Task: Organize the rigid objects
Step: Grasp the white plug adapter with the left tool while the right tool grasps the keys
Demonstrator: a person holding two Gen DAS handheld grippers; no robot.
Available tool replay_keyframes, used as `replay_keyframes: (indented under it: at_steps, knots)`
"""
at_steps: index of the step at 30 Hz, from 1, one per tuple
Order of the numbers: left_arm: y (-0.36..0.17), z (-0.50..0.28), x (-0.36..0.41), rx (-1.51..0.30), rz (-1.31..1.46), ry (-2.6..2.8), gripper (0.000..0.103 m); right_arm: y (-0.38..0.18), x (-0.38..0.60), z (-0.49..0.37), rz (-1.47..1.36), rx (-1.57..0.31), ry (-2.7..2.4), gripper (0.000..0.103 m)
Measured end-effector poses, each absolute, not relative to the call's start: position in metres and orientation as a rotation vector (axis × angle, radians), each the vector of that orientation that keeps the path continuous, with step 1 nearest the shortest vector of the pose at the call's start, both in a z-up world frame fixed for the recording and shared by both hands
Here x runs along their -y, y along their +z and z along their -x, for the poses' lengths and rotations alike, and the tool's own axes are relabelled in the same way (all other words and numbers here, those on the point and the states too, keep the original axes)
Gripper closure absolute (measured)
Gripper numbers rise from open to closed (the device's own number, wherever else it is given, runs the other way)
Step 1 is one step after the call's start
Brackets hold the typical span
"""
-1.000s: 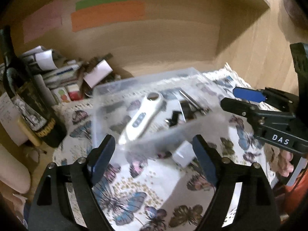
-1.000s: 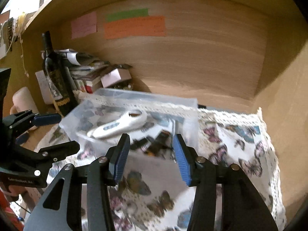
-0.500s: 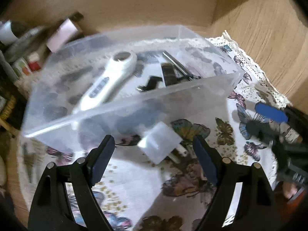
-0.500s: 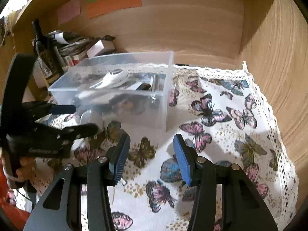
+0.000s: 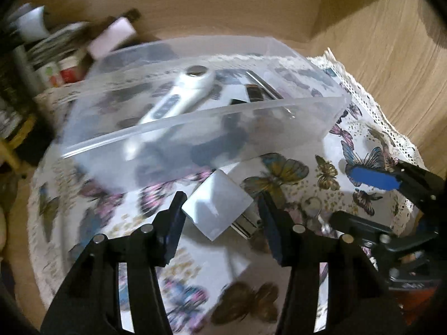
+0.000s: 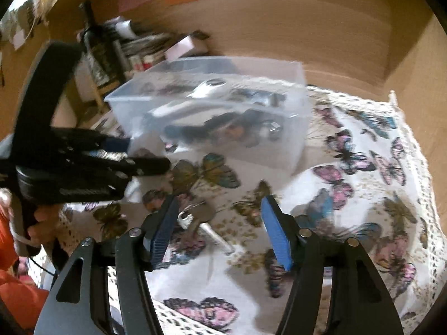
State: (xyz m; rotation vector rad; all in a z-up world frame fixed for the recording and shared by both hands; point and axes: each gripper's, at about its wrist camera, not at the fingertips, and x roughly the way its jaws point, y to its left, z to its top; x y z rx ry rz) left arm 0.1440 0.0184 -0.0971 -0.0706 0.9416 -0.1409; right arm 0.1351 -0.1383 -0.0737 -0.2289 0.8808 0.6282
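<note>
While both grippers gape, white block (image 5: pixel 219 205) lies between left fingers (image 5: pixel 174 223) (untouched).

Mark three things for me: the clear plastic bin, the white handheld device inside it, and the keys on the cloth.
clear plastic bin (image 5: pixel 195 117), left wrist view, on its near rim.
white handheld device (image 5: pixel 178 96), left wrist view, on the handle below the round head.
keys (image 6: pixel 205 213), right wrist view, on the key's head.

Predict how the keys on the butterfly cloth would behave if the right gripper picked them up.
The keys look like flat metal on a ring, so probably stiff singly but dangling loosely together. Lying flat on the cloth, they may slip from the open right gripper. Unlikely to roll.
</note>
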Motion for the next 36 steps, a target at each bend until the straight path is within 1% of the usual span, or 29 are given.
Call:
replay_keyframes:
  at_steps: [4, 5, 7, 10, 11, 16, 17, 18, 20, 23, 32, 36]
  knots:
    - [-0.089, -0.121, -0.033, -0.891, 0.059, -0.106, 0.051, -0.097, 0.124, -0.139, 0.326, -0.956, 0.632, 0.045]
    - [-0.088, -0.116, -0.035, -0.881, 0.057, -0.101, 0.051, -0.1, 0.123, -0.138, 0.334, -0.947, 0.631, 0.044]
    - [-0.086, -0.109, -0.037, -0.865, 0.055, -0.096, 0.051, -0.099, 0.121, -0.136, 0.348, -0.943, 0.626, 0.047]
    - [-0.084, -0.101, -0.039, -0.846, 0.059, -0.104, 0.051, -0.099, 0.123, -0.138, 0.334, -0.939, 0.62, 0.063]
    - [-0.083, -0.1, -0.039, -0.841, 0.061, -0.107, 0.051, -0.099, 0.123, -0.138, 0.33, -0.939, 0.612, 0.072]
    - [-0.079, -0.097, -0.036, -0.813, 0.073, -0.113, 0.051, -0.097, 0.126, -0.14, 0.311, -0.937, 0.601, 0.075]
    - [-0.078, -0.097, -0.037, -0.809, 0.075, -0.112, 0.051, -0.096, 0.126, -0.14, 0.306, -0.937, 0.595, 0.079]
    - [-0.077, -0.097, -0.037, -0.805, 0.076, -0.111, 0.051, -0.094, 0.124, -0.142, 0.304, -0.933, 0.582, 0.093]
    - [-0.073, -0.097, -0.039, -0.793, 0.078, -0.105, 0.051, -0.087, 0.126, -0.143, 0.276, -0.918, 0.578, 0.097]
    - [-0.067, -0.098, -0.042, -0.774, 0.08, -0.1, 0.051, -0.079, 0.127, -0.144, 0.263, -0.886, 0.565, 0.099]
    - [-0.061, -0.098, -0.046, -0.751, 0.091, -0.084, 0.051, -0.07, 0.126, -0.141, 0.261, -0.849, 0.572, 0.1]
    - [-0.061, -0.098, -0.047, -0.754, 0.101, -0.088, 0.051, -0.08, 0.124, -0.143, 0.28, -0.908, 0.576, 0.1]
